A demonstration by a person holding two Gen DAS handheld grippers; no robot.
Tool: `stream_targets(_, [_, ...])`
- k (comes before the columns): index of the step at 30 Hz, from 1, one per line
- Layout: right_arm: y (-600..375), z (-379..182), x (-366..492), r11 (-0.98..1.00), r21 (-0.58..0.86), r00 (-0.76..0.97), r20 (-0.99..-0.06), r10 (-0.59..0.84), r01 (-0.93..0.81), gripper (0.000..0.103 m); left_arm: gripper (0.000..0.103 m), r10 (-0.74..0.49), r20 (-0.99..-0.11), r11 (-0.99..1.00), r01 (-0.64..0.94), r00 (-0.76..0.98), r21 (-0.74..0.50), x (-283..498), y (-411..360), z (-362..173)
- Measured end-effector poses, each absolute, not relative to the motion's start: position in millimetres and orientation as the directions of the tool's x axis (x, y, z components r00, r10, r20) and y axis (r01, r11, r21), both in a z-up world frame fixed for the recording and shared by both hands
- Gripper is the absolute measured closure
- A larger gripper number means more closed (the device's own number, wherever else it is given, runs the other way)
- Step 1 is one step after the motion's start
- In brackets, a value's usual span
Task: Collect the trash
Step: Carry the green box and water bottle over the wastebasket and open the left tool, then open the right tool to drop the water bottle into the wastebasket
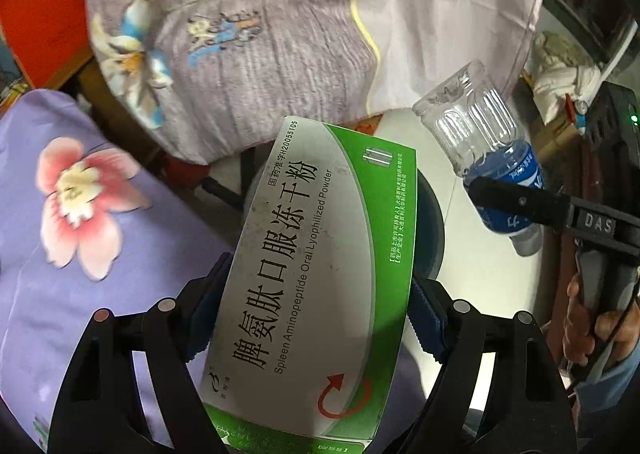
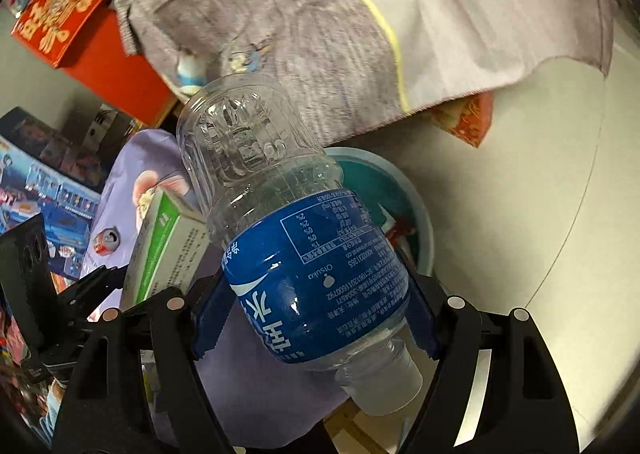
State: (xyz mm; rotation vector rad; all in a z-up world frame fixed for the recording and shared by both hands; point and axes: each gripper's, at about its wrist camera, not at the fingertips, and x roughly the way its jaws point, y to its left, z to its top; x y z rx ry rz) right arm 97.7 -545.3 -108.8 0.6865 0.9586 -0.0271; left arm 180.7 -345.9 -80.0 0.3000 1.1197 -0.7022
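Box [image 1: 312, 262] reads "Spleen Aminopeptide Oral Lyophilized Powder"; bottle [image 2: 304, 238] label: "Otsuka".

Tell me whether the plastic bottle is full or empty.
Empty: the plastic bottle in the right tongs is clear throughout, no liquid visible, cap end pointing down.

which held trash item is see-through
The plastic bottle in the right claw; the medicine box in the left claw is opaque cardboard.

Your green-and-white medicine box [image 1: 316, 274] reads "Spleen Aminopeptide Oral Lyophilized Powder", with "H20055105" printed at its top edge. "DAS" shows on the other gripper's black finger [image 1: 598, 222]. The bottle's blue label [image 2: 320, 274] carries "Otsuka", upside down.
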Motion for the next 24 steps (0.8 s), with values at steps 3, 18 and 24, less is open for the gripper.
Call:
stream_targets(3, [-553.4, -114.4, 99.3, 0.786, 0.525, 0.585, -0.766, 0.267, 0.328, 0.032, 0.022, -0.366, -0.904, 0.741, 0.657, 0.222, -0.139, 185.9, -365.5, -89.4])
stream_targets(18, [-559.4, -134.5, 115.0, 0.777, 0.523, 0.549, -0.787, 0.281, 0.351, 0.032, 0.021, -0.325, -0.926, 0.762, 0.633, 0.194, -0.135, 203.6, -370.8, -117.1])
stream_targets(24, [-556.3, -145.5, 124.3, 0.781, 0.514, 0.526, -0.8, 0.288, 0.354, 0.032, 0.017, -0.324, -0.928, 0.777, 0.612, 0.185, -0.149, 200.5, -356.2, -118.5])
